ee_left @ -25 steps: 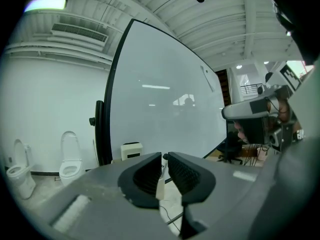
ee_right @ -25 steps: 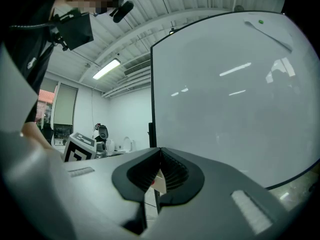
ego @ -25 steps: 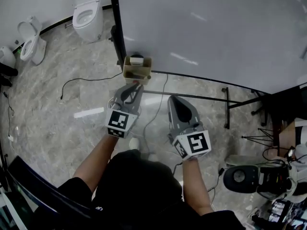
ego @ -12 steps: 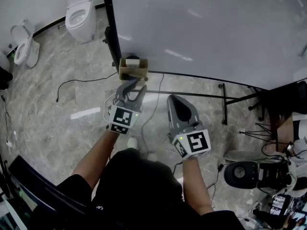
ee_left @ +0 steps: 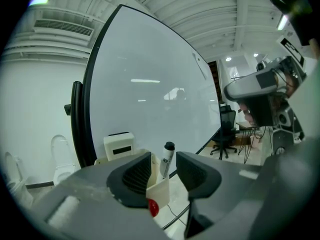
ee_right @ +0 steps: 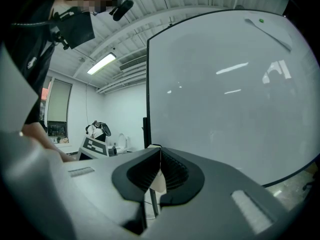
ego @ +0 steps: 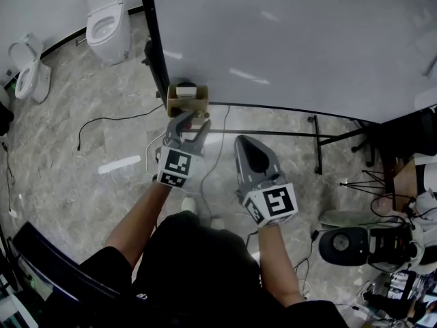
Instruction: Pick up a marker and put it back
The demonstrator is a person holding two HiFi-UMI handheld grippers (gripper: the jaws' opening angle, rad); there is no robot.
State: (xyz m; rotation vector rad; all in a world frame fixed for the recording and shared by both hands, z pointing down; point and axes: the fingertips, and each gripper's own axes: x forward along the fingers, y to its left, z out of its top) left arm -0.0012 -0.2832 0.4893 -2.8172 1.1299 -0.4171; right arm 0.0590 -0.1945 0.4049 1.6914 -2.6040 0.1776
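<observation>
A black-capped marker (ee_left: 166, 158) stands upright in a small tan holder (ee_left: 159, 189) on the whiteboard's ledge, with something red (ee_left: 152, 207) low at the holder's front. My left gripper (ee_left: 164, 160) is open, its jaws having just been opening; the marker shows in the gap, free of both pads. In the head view the left gripper (ego: 189, 123) sits just short of the holder (ego: 188, 100). My right gripper (ego: 244, 143) hangs to its right, jaws shut on nothing (ee_right: 160, 156).
A large whiteboard (ego: 293, 39) on a black stand fills the view ahead. A white eraser (ee_left: 119, 145) sits behind the holder. Two toilets (ego: 102, 22) stand on the marble floor at left, cables trail across it, and equipment (ego: 355, 248) crowds the right.
The left gripper's jaws have opened wide and let go of the marker, which now stands in the holder. The right gripper has stayed where it was.
</observation>
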